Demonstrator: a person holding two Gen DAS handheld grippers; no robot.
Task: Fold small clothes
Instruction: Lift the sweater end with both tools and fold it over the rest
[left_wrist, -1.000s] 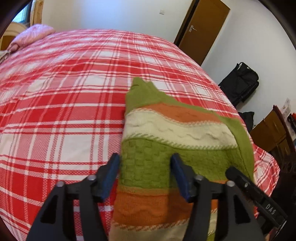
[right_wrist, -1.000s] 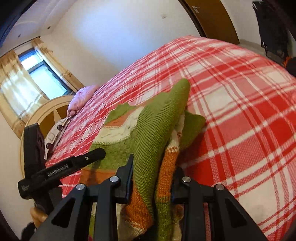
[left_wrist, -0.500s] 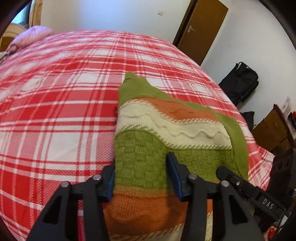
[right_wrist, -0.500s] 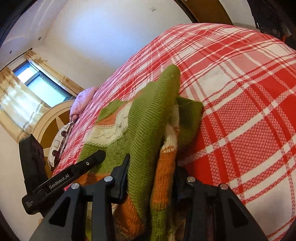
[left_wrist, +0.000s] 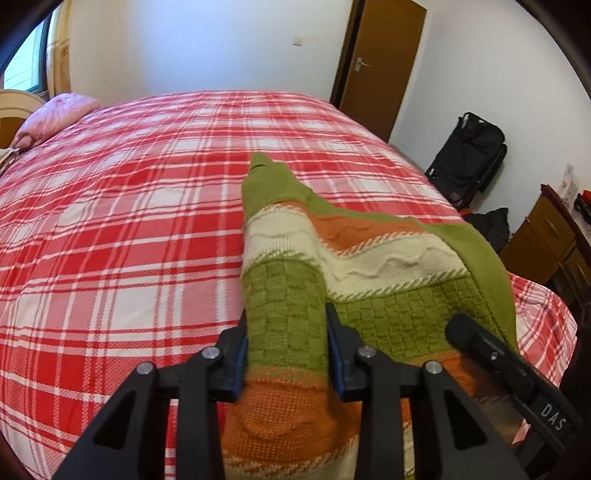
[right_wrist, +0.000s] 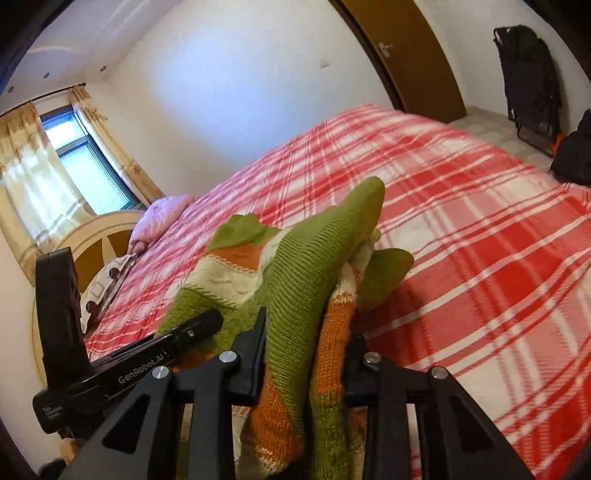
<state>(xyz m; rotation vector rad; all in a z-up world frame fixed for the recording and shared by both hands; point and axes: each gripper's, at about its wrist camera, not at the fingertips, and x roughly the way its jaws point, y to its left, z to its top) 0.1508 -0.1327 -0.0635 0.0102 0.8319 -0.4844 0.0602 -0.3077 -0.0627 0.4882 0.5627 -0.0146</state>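
Currently, status by item:

Left gripper: jaws pinch a raised fold of the sweater; the blue pads press the green basket-weave band from both sides. Fingertips are partly buried in the knit.

Right gripper: jaws pinch a thick bunch of the same garment, green ribbed knit against the left finger, orange knit against the right. Pad faces are hidden by the fabric.

Sweater: knitted, striped green, cream and orange; lies on the bed near its right edge, with the near hem cut off at the bottom of the left wrist view. One green end points away toward the far side of the bed.

Sweater, right wrist view: the gripped part stands up as a ridge off the bed; a green lobe sags just beside it on the right. Layer count inside the bunch cannot be determined.

Bed cover: red-and-white plaid; blurred by motion in the right wrist view.

Pillow: pink, at the head of the bed, well apart from the sweater.

Door: brown, shut, top cut off by the frame.

Black bag: against the wall beside the bed; details hard to make out.
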